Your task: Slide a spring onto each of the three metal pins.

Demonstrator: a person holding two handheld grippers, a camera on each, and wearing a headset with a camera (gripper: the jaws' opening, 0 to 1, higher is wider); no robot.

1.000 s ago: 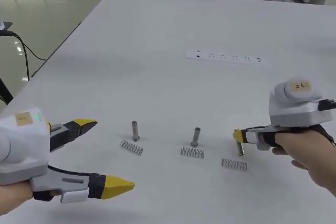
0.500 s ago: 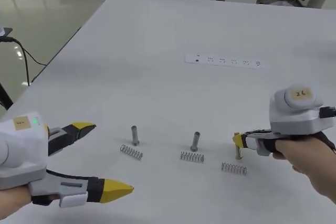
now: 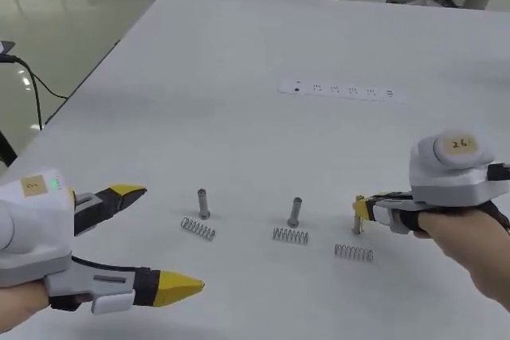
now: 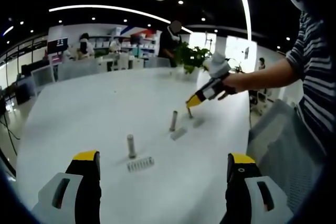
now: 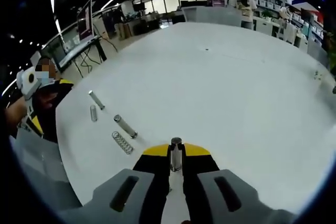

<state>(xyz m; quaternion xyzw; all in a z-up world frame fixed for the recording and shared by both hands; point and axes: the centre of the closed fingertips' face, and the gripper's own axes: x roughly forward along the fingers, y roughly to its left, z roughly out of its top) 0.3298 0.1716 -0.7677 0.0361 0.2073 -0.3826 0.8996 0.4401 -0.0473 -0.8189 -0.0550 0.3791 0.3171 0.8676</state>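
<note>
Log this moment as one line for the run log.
left hand-held gripper: open, idle | right hand-held gripper: shut on right pin | springs: three flat on table, none threaded yet

holds the left gripper (image 3: pixel 163 236) at near left in the left hand (image 3: pixel 20 300), jaws spread wide, tips pointing right. holds the right gripper (image 3: pixel 360 207) at near right in the right hand (image 3: pixel 462 236), tips pointing left, jaws closed around an upright pin (image 3: pixel 357 226). wears a striped sleeve (image 4: pixel 315 77) on the right arm.

Matt table (image 3: pixel 239 53), metal pin (image 5: pixel 175 157), wire springs (image 3: pixel 198 228)
</note>
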